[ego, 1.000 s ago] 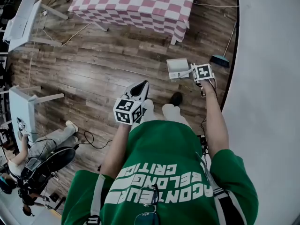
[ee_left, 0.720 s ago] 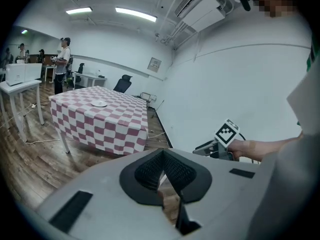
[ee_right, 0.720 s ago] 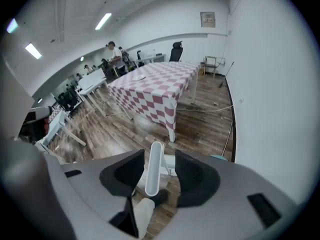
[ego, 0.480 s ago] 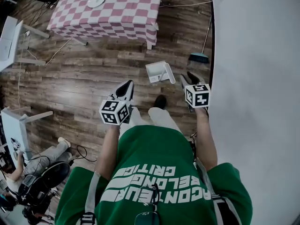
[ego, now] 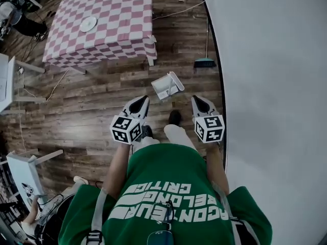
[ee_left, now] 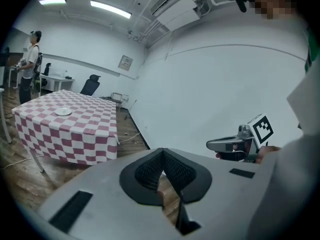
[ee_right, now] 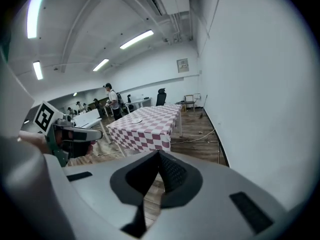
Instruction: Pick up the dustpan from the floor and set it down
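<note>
Edges: a white wall (ego: 265, 86) closes the wooden floor (ego: 87, 101) on the right; open floor spreads to the left.
Count: one dustpan (ego: 167, 86), one brush (ego: 204, 63), one desk (ego: 102, 24), one plate (ego: 88, 23).
Dustpan: on the floor, between the grippers and the desk, touching neither.
Fingers: left gripper (ego: 145, 99) and right gripper (ego: 194, 99) are both closed, with nothing between them.
Around: the brush lies against the wall, and the desk stands beyond the dustpan.
</note>
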The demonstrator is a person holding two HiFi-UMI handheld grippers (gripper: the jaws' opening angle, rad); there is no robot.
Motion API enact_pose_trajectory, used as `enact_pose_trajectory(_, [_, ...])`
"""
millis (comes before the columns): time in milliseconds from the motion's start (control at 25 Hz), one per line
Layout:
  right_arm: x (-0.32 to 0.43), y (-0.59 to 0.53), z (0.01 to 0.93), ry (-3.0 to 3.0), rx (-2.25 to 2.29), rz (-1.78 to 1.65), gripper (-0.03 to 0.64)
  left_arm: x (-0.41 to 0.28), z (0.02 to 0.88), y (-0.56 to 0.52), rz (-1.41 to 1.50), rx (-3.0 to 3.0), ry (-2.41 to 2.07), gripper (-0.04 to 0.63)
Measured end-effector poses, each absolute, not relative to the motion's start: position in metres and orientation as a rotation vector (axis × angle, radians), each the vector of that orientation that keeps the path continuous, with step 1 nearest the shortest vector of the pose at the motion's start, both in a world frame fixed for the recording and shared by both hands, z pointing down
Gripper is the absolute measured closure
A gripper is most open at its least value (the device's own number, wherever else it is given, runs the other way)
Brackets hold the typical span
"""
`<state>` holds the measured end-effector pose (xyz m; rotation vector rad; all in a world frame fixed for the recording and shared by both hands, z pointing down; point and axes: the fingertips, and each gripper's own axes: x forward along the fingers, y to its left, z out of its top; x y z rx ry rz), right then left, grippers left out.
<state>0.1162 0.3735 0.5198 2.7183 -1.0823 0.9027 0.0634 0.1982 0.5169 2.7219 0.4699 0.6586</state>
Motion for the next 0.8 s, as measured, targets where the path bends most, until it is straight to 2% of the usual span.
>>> enact_pose_trajectory(400, [0.011, 0.331, 0.499, -0.946, 2.822, 0.808, 0.609, -0.002, 0.502, 0.168, 0.620, 2.686, 0.686, 0.600])
enact_pose_trajectory(800, [-0.031, 0.313, 0.484, -0.860, 2.817, 0.727, 0.609, -0.028, 0.500, 0.146, 0.578, 2.649, 0.740, 0.600])
